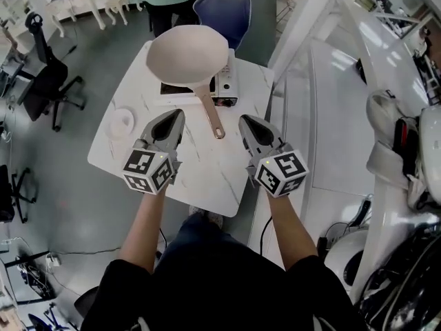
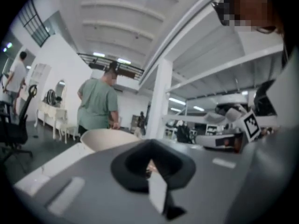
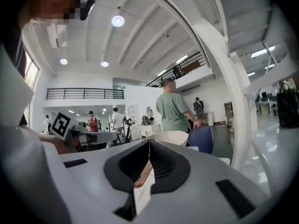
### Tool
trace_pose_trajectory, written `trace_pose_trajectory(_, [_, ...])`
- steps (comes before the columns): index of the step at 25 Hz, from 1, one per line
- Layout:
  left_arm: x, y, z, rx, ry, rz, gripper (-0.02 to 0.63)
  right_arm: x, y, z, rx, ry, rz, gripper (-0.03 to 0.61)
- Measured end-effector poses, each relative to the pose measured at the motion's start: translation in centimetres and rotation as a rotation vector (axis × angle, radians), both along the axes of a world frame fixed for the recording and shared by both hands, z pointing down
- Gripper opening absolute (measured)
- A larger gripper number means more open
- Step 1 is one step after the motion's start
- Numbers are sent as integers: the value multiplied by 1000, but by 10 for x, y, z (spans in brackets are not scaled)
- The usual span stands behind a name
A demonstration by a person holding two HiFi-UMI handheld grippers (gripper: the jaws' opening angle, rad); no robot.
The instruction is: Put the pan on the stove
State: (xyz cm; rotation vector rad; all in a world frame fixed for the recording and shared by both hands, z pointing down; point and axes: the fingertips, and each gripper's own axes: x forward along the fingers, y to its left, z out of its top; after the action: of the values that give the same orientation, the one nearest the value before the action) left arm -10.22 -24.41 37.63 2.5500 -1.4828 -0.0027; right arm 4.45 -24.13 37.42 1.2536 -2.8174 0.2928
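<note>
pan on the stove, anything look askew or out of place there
Nothing spilled or damaged. The pan looks oversized for the stove, hiding most of it, and its handle juts out over the table.

The pan [image 1: 187, 55], upper centre of the head view, has a smooth, matt cream bowl and a shiny copper-toned metal handle [image 1: 212, 112]. The stove [image 1: 226, 88] under it looks like silvery metal. The worktop [image 1: 200, 174] is white, faintly veined like marble, with a soft sheen. The left gripper [image 1: 179, 114] and right gripper [image 1: 243, 120] have matt grey plastic-looking shells.
</note>
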Motion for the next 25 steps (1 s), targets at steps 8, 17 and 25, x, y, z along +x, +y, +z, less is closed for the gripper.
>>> trace_pose_trajectory(8, [21,80,-63,137,-161,-144,8,17,70,-58,211,61,102,21])
trace_pose_trajectory(17, [34,153,-65,130,-141,-198,8,35,130,-59,214,76,212,21])
trace_pose_trajectory(25, [26,168,-57,129,-175,-175,8,16,153,-53,242,118,201,20])
